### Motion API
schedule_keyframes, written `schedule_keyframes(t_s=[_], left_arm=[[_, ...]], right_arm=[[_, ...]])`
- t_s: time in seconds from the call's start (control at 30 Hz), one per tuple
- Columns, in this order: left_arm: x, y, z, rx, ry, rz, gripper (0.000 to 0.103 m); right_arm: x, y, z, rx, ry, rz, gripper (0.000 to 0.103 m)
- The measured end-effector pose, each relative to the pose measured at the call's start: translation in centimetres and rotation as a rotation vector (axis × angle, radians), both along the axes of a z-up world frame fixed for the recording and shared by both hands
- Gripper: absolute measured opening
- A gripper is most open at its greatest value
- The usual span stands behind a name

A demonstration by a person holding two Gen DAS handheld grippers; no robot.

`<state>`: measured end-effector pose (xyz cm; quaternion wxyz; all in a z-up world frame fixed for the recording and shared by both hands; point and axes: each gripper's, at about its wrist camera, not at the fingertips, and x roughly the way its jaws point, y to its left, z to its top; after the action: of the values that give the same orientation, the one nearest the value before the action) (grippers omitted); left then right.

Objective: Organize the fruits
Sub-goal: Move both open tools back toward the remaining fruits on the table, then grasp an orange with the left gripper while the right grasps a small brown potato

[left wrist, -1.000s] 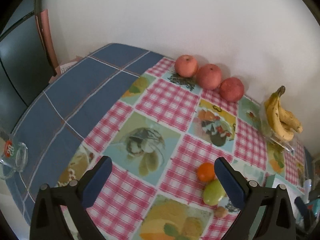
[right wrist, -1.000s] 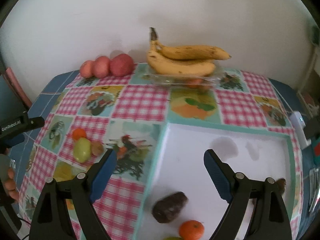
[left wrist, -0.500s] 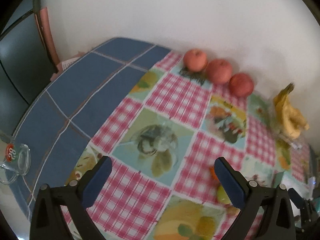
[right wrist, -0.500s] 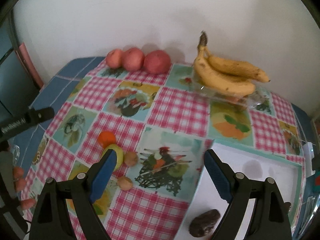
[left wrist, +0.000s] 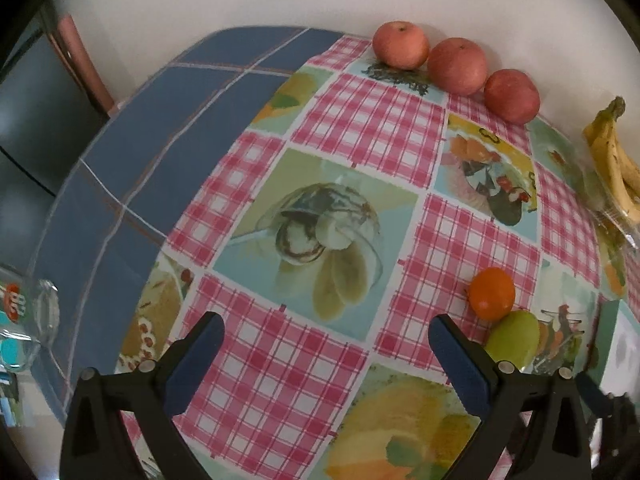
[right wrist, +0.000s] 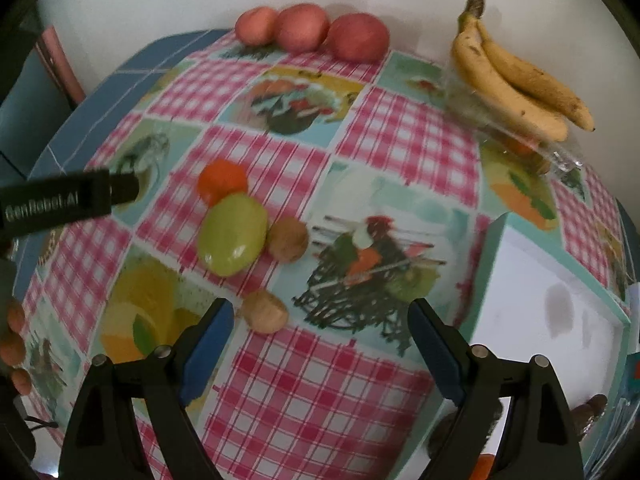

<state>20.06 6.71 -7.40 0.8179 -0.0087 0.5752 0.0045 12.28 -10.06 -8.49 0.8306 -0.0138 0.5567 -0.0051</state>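
On the patterned tablecloth lie an orange (right wrist: 222,181), a green fruit (right wrist: 232,239) touching it, and two small brown fruits (right wrist: 287,239) (right wrist: 265,311). The orange (left wrist: 491,293) and green fruit (left wrist: 513,339) also show in the left wrist view. My right gripper (right wrist: 320,344) is open and empty, the nearer brown fruit just beyond its left finger. My left gripper (left wrist: 326,356) is open and empty, left of the orange. Three red apples (left wrist: 457,65) (right wrist: 313,29) line the wall. Bananas (right wrist: 516,84) rest on a clear tray.
A white tray with a teal rim (right wrist: 560,280) sits at the right, a dark fruit (right wrist: 592,416) in it. A glass mug (left wrist: 24,320) stands at the table's left edge. The left gripper's body (right wrist: 60,204) shows at the left of the right wrist view.
My right gripper has swung left from over the white tray toward the small fruits. My left gripper has moved closer to the table, toward the orange.
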Motion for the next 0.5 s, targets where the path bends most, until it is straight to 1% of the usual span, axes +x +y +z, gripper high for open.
schedule_keyframes(t_s=[0.03, 0.1, 0.17, 0.23, 0.33, 0.5], left_arm=[[0.0, 0.1, -0.1, -0.026, 0.001, -0.009, 0.103], [0.1, 0.1, -0.2, -0.05, 0.006, -0.037, 0.103], [0.1, 0.0, -0.2, -0.044, 0.006, -0.04, 0.103], [0.2, 0.0, -0.1, -0.056, 0.005, -0.038, 0.103], [0.1, -0.1, 0.1, -0.087, -0.002, -0.039, 0.103], [0.1, 0.0, 0.5, -0.103, -0.008, -0.033, 0.103]], right_arm=[[0.0, 0.2, -0.3, -0.001, 0.006, 0.004, 0.089], [0.0, 0.5, -0.9, -0.007, 0.019, 0.01, 0.089], [0.0, 0.8, -1.4, -0.02, 0.032, 0.017, 0.089], [0.0, 1.1, -1.9, -0.037, 0.041, 0.023, 0.089], [0.0, 1.5, -2.1, -0.031, 0.03, 0.031, 0.089], [-0.2, 2.3, -2.2, -0.026, 0.0, 0.051, 0.089]])
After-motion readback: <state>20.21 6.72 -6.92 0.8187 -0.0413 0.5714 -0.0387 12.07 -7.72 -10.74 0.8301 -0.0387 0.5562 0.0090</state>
